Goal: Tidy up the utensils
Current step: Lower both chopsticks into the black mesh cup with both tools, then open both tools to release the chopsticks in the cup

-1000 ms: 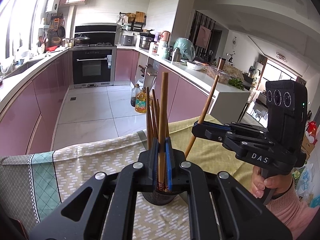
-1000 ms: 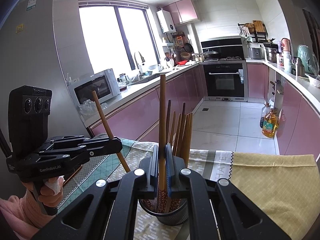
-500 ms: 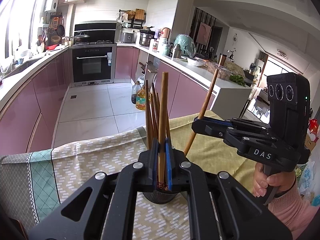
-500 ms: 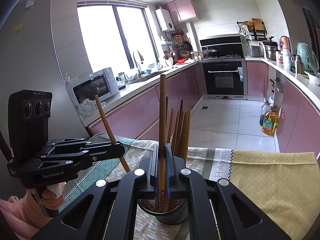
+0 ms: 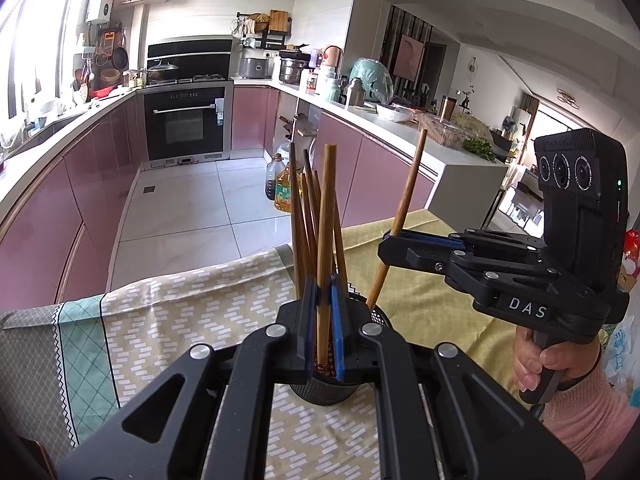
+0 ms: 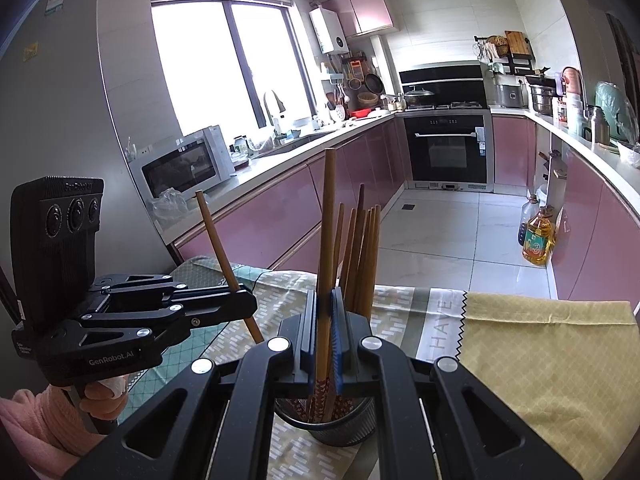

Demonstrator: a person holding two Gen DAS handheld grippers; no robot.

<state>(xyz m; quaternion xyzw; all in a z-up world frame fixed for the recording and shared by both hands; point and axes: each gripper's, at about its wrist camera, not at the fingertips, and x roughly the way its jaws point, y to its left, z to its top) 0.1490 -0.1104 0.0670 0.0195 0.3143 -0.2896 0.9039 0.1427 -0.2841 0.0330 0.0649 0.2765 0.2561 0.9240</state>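
Wooden chopsticks stay clamped in both claws, now lower into the mesh holder.

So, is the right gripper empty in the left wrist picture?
No, the right gripper is shut on a chopstick, which leans with its lower end over the mesh holder.

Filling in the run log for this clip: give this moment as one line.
left gripper: shut on chopstick | right gripper: shut on second chopstick | both lower ends in mesh holder | cloth-covered table
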